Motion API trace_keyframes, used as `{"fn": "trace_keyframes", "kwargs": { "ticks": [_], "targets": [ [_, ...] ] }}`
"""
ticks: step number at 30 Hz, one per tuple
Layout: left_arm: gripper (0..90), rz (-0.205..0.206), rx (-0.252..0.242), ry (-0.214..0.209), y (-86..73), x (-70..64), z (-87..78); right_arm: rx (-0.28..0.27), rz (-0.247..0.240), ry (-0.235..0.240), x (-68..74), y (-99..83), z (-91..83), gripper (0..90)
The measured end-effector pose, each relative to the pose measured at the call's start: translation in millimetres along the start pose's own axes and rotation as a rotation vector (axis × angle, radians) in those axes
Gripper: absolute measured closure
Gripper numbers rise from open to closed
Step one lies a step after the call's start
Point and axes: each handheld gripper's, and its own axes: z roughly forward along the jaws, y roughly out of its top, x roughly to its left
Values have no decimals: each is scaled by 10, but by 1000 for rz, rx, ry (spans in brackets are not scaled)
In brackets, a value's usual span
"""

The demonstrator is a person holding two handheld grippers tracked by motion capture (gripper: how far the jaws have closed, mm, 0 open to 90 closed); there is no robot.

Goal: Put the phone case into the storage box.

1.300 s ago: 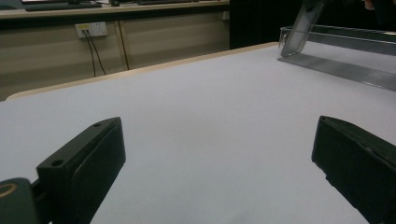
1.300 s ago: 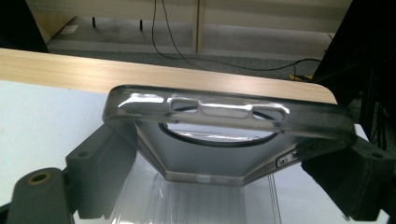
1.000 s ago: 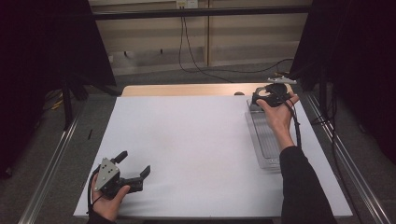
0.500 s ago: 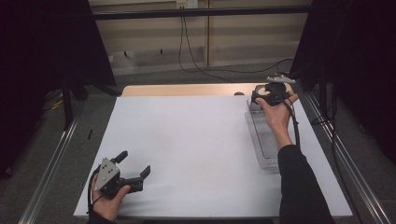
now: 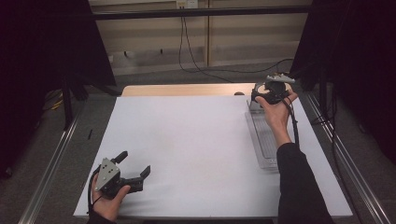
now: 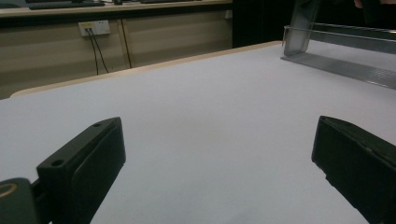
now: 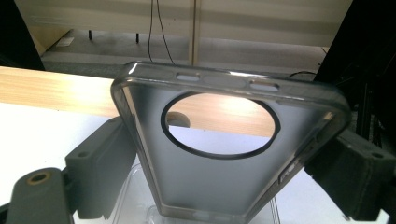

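The right claw (image 5: pixel 267 91) is clamped on a clear phone case (image 7: pixel 224 144) — its jaws press the case's two long edges, the round camera cutout facing the lens. In the high view it sits at the far end of the transparent tray (image 5: pixel 264 140) on the right of the counter (image 5: pixel 187 149), and compared with a second ago it has barely shifted, perhaps raised a little. That suggests the case is being lifted out of the tray rather than carried off yet. The left claw (image 5: pixel 133 170) rests near the counter's front-left corner, jaws spread wide and empty — unchanged, apparently waiting.
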Motion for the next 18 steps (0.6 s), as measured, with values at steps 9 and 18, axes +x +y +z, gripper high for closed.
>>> {"fn": "trace_keyframes", "kwargs": {
  "ticks": [9, 18],
  "targets": [
    [28, 0, -5, 0, 2, 9, -6, -18, -2, -3, 6, 6, 50, 118],
    [28, 0, 0, 0, 0, 2, -1, -23, -6, 13, -12, 4, 60, 114]
  ]
}}
